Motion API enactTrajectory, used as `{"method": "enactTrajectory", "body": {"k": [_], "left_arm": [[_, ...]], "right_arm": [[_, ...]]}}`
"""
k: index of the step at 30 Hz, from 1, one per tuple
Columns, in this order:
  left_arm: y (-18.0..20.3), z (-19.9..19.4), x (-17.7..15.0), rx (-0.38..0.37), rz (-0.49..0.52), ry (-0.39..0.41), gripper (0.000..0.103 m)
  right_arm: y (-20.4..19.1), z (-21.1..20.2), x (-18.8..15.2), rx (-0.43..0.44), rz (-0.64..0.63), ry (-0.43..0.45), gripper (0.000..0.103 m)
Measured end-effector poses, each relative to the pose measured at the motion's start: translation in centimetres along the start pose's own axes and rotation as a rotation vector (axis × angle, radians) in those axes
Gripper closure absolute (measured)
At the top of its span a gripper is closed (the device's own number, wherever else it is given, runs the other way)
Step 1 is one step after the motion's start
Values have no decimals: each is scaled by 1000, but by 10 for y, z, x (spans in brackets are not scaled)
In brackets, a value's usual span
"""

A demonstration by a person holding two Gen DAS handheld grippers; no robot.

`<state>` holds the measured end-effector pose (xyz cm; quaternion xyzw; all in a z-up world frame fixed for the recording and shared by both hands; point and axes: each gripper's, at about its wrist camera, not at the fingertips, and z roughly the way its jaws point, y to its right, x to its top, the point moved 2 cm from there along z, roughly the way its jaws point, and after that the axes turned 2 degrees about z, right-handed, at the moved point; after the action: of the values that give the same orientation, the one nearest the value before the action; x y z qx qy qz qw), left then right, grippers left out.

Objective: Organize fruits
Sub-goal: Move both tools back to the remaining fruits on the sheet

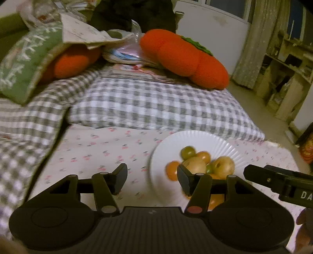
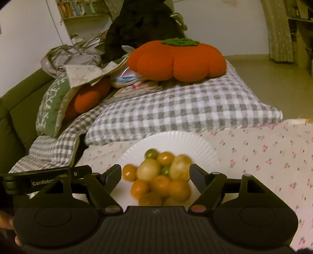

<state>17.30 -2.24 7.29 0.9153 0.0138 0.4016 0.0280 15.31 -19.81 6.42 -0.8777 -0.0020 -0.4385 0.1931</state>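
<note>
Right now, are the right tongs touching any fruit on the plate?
Cannot tell. In the right wrist view the right tongs stand open around the fruit pile on the paper plate; blur hides any gap.

A grey-and-white checked quilt (image 2: pixel 176 109) lay bunched across the bed, over a white sheet printed with small red cherries (image 2: pixel 264 152). A plush orange pumpkin-shaped cushion with a green top (image 2: pixel 176 58) rested on the quilt; a second orange cushion (image 1: pixel 74 62) sat half under a green leaf-patterned pillow (image 1: pixel 25 64). A bookshelf (image 2: pixel 78 9) stood behind.
</note>
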Motion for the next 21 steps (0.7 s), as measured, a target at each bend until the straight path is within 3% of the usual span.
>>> {"method": "enactTrajectory", "body": {"k": [8, 13, 16, 21], "left_arm": [[-6, -42, -17, 83, 41, 46, 49], [-5, -66, -31, 49, 44, 62, 44], [-5, -78, -40, 54, 62, 76, 36], [-12, -88, -54, 70, 62, 69, 35]], "right_arm": [[-19, -27, -21, 23, -1, -8, 25], [-25, -46, -33, 34, 8, -6, 22], [-28, -55, -41, 35, 15, -4, 20], [-42, -54, -56, 32, -23, -21, 15]]}}
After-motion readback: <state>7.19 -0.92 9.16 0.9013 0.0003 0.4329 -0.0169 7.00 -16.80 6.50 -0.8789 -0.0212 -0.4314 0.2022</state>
